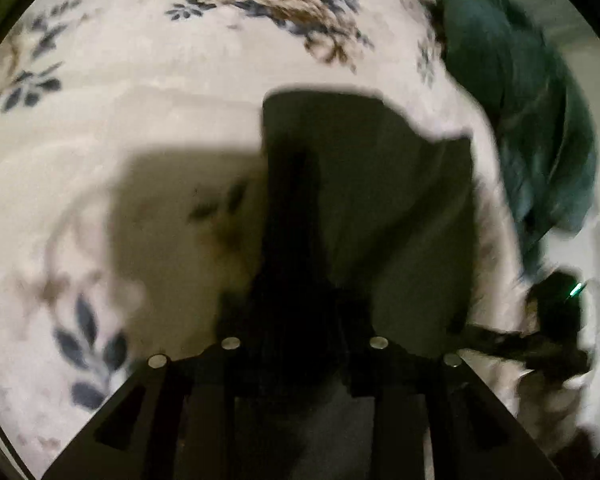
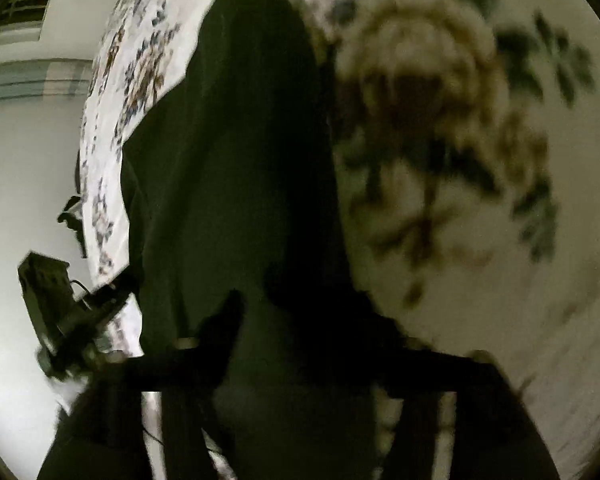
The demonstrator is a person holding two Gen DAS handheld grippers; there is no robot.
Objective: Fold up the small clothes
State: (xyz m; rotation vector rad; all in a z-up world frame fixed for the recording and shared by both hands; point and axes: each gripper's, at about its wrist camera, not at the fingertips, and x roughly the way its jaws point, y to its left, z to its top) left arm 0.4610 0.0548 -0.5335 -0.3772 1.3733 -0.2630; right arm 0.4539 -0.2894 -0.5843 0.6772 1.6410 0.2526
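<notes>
A small dark garment (image 1: 380, 200) hangs in front of my left gripper (image 1: 304, 320), whose black fingers are shut on its near edge, lifted over a white floral bedsheet (image 1: 140, 80). In the right wrist view the same dark garment (image 2: 228, 160) drapes away from my right gripper (image 2: 300, 320), which is shut on its other edge. The other gripper shows at the far right of the left view (image 1: 556, 320) and at the left of the right view (image 2: 60, 320). Both views are blurred.
A teal-green cloth heap (image 1: 532, 120) lies at the right edge of the bed. The floral sheet (image 2: 460, 120) fills the right of the right wrist view. A white wall (image 2: 20, 160) and window are beyond the bed.
</notes>
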